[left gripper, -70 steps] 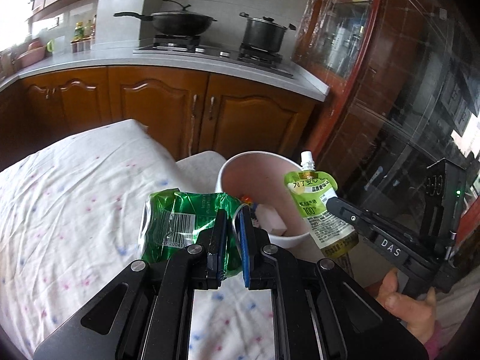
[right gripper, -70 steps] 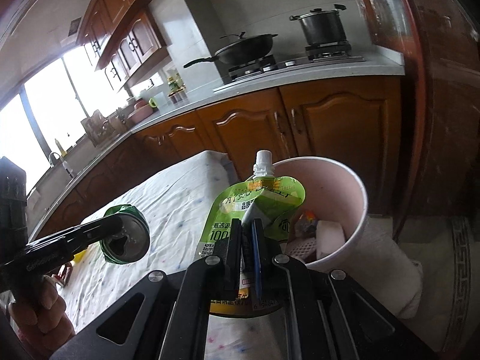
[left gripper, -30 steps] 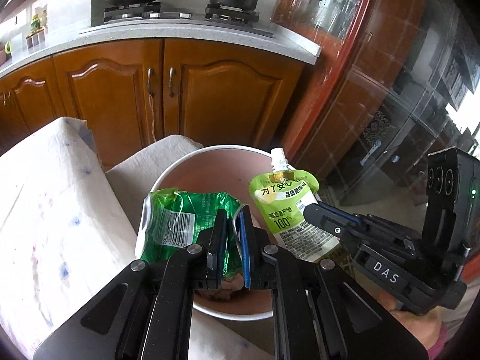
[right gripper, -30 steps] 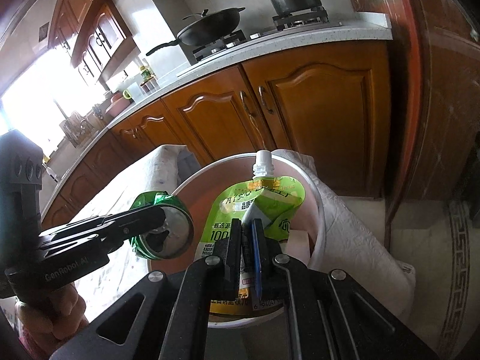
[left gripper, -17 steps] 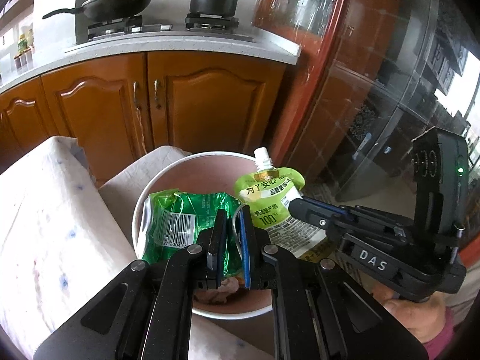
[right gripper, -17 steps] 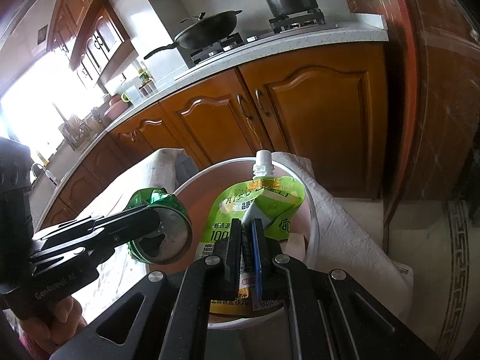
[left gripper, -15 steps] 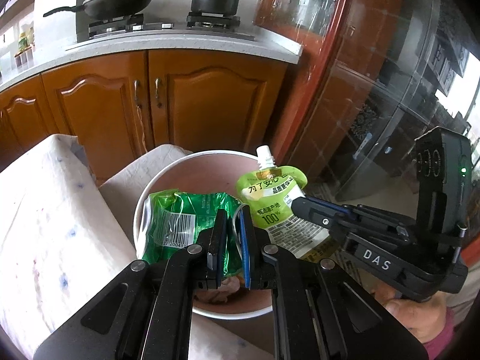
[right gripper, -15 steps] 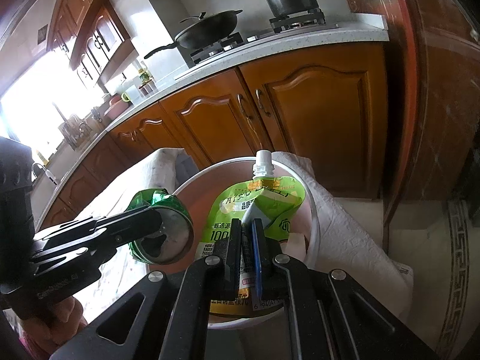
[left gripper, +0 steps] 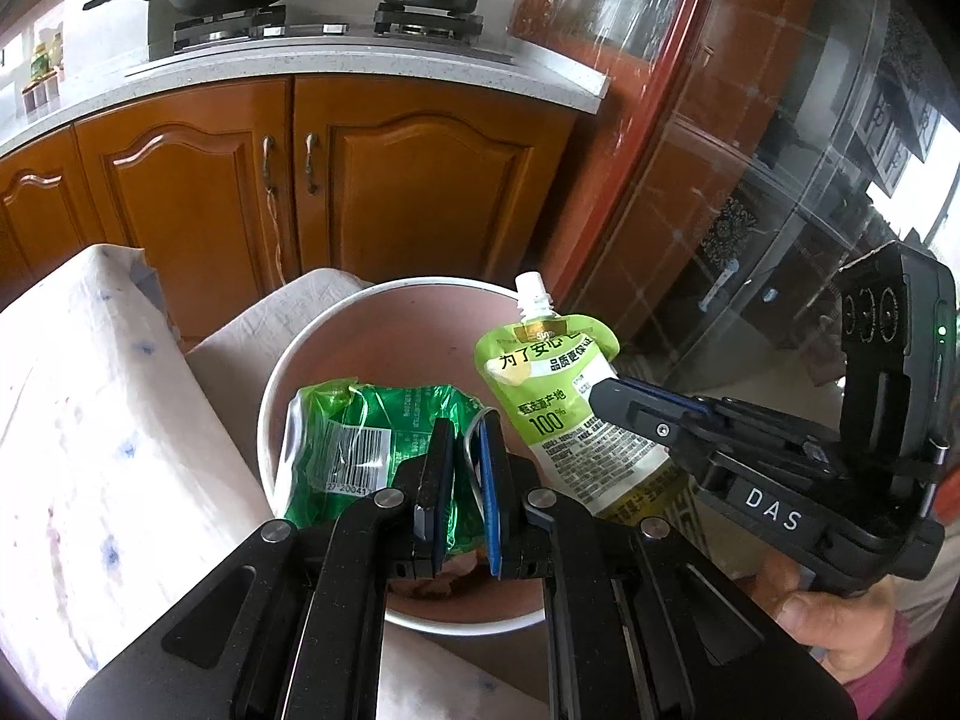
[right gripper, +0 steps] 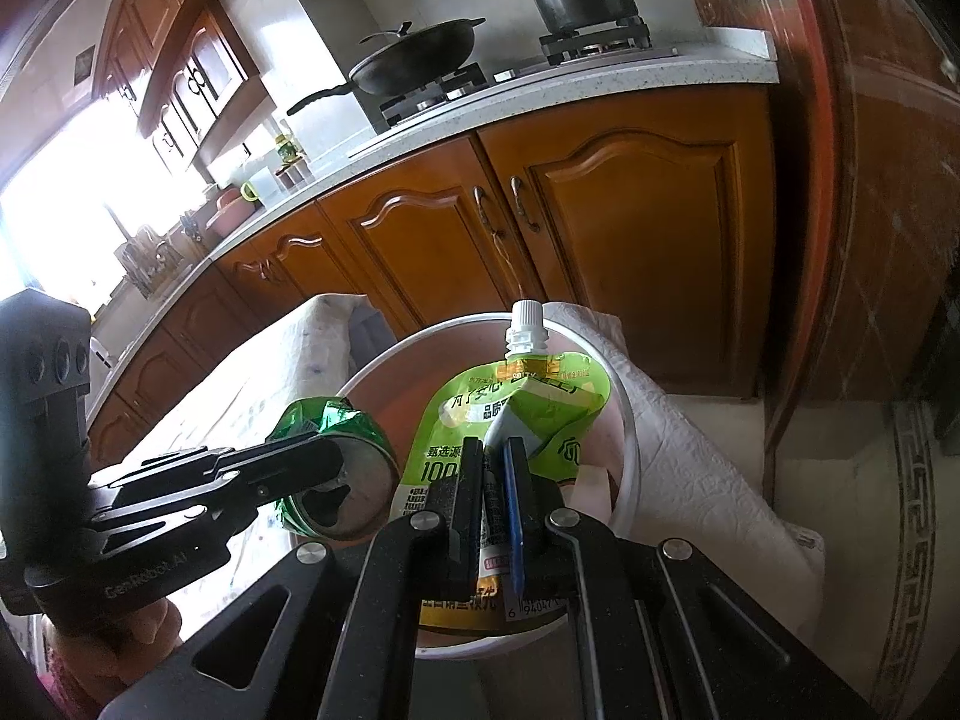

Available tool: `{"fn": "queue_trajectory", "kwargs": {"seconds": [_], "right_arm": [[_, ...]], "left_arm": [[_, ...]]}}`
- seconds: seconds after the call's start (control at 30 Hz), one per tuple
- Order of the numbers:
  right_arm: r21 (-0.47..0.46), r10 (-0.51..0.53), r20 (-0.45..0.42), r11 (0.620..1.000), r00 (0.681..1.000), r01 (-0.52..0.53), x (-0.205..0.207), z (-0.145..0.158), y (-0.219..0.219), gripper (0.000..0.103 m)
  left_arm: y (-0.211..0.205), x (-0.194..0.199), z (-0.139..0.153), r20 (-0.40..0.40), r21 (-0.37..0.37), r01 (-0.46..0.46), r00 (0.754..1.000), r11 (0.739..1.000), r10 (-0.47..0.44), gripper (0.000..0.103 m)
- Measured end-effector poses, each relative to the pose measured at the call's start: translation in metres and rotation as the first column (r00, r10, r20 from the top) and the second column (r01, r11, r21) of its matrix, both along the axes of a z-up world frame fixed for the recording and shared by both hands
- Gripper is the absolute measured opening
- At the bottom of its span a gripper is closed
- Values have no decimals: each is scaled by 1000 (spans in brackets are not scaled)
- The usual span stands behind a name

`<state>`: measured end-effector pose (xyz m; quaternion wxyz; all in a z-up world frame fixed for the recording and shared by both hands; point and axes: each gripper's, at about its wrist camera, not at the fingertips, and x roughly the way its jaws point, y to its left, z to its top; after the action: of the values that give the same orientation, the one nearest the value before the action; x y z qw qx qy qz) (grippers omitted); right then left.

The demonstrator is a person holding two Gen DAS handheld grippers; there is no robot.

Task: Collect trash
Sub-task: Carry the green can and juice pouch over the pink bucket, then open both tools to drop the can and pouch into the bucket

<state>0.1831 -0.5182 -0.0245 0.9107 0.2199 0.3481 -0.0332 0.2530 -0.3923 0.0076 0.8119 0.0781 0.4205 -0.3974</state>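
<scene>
A: Trash sits in both grippers, and both hang over the bin [left gripper: 282, 384]. The left gripper [left gripper: 459, 468] has its fingers [left gripper: 433, 468] pinched on the rim of a crushed green can [left gripper: 360, 444]. The right gripper [right gripper: 492, 498] has its fingers [right gripper: 515, 504] pressed onto the lower part of a green spouted drink pouch [right gripper: 516, 414], cap up.

B: Are both items truly above the opening?

A: From the left wrist view the can lies inside the pale rim's outline. The pouch's cap overlaps the far rim, and its lower edge looks close to the near right rim. The right wrist view puts the pouch more centrally.

B: So what makes a clean drop?

A: Probably 1 item at a time. The 2 grippers are near each other, the can just beside the pouch, so opening both at once could knock them together. The can is rigid and dented; it should fall straight once the fingers spread. The pouch is limp and may cling to a pad or flop sideways, so centring it first seems wise.

B: Anything nearby to avoid?

A: A cloth-draped surface [left gripper: 90, 420] lies to the left of the bin, and a quilted cover [right gripper: 690, 468] to its right. A miss would likely land on either.
</scene>
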Motion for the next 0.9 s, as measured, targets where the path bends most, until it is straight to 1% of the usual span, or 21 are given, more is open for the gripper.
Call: {"fn": "queue_trajectory", "kwargs": {"seconds": [0.03,0.07,0.1,0.13,0.17,0.27,0.37,0.4,0.43,0.47,0.53,0.7,0.73,0.77,0.8,0.83,0.87,0.9], "right_arm": [[0,1,-2,1000,1000,-1,1,0,0,7],[0,2,-3,1000,1000,-2,1,0,0,8],[5,4,-2,1000,1000,-4,1,0,-1,11],[14,2,0,1000,1000,-2,0,0,-2,12],[18,-3,2,1000,1000,3,-1,0,-3,12],[25,-10,7,1000,1000,10,-3,0,-5,13],[28,-13,12,1000,1000,13,-5,1,-6,24],[33,-14,15,999,1000,13,-5,1,-6,30],[35,-15,18,999,1000,15,-6,1,-6,33],[34,-16,19,999,1000,16,-6,2,-5,34],[40,-15,22,999,1000,14,-6,2,-4,40],[41,-13,27,999,1000,12,-9,5,-1,42],[43,-13,31,999,999,12,-10,6,0,45],[44,-13,33,999,999,12,-12,6,2,47],[44,-14,36,999,999,12,-13,7,3,53],[43,-13,40,999,999,11,-15,8,5,61],[42,-10,47,999,999,8,-16,8,7,66],[42,-10,54,999,998,8,-18,10,9,75]], "left_arm": [[0,0,0,-1,0,-1,1000,1000,1,9],[0,0,0,-6,1,-1,1000,1000,1,15],[2,1,1,-8,-1,-4,1000,1000,4,20],[3,1,1,-7,-1,-11,1000,1000,11,35],[6,2,2,-6,-5,-24,1000,1000,24,47],[14,2,6,-13,-27,-38,999,999,38,53],[20,1,7,-3,-28,-59,998,998,59,57],[23,1,7,-2,-23,-67,998,998,67,57],[24,2,6,-3,-22,-71,997,997,71,57],[26,2,5,-6,-20,-77,997,997,77,57],[31,3,2,-17,-15,-93,996,996,93,57],[44,0,0,-31,-17,-119,992,993,119,57],[46,-1,1,-32,-19,-123,992,992,123,58],[50,-2,1,-35,-21,-128,991,991,128,62],[53,-3,1,-38,-24,-135,990,991,134,65],[58,-5,2,-39,-28,-143,989,989,142,70],[63,-7,3,-38,-32,-155,987,987,154,73],[66,-9,3,-39,-36,-162,986,986,160,73]]}}
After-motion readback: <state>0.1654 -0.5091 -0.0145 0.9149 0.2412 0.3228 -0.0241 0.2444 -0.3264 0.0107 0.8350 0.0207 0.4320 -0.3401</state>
